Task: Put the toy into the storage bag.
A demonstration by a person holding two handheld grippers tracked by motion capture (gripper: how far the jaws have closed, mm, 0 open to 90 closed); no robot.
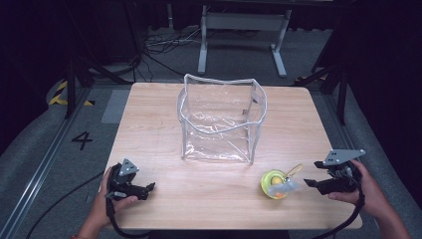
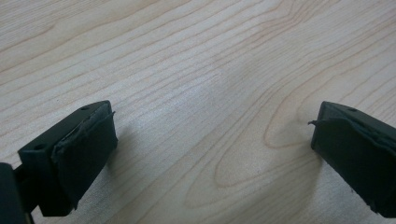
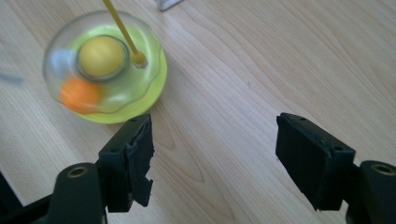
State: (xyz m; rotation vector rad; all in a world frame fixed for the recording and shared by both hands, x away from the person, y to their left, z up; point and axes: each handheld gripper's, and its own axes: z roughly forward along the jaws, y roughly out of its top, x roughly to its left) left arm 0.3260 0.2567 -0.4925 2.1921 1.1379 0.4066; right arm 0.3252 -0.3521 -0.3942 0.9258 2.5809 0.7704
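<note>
Right gripper (image 1: 309, 182) jaws released beside round yellow toy (image 1: 276, 184) on near right counter (image 1: 159, 124), left gripper (image 1: 151, 188) jaws released, clear bag (image 1: 221, 122) farther back.

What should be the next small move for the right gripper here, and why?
Probably bring the right gripper forward onto the round yellow toy so the jaws straddle it. In the right gripper view the jaws stand open with only bare table between them, and the toy lies just past the left jaw, untouched. The clear bag stands open behind it.
</note>
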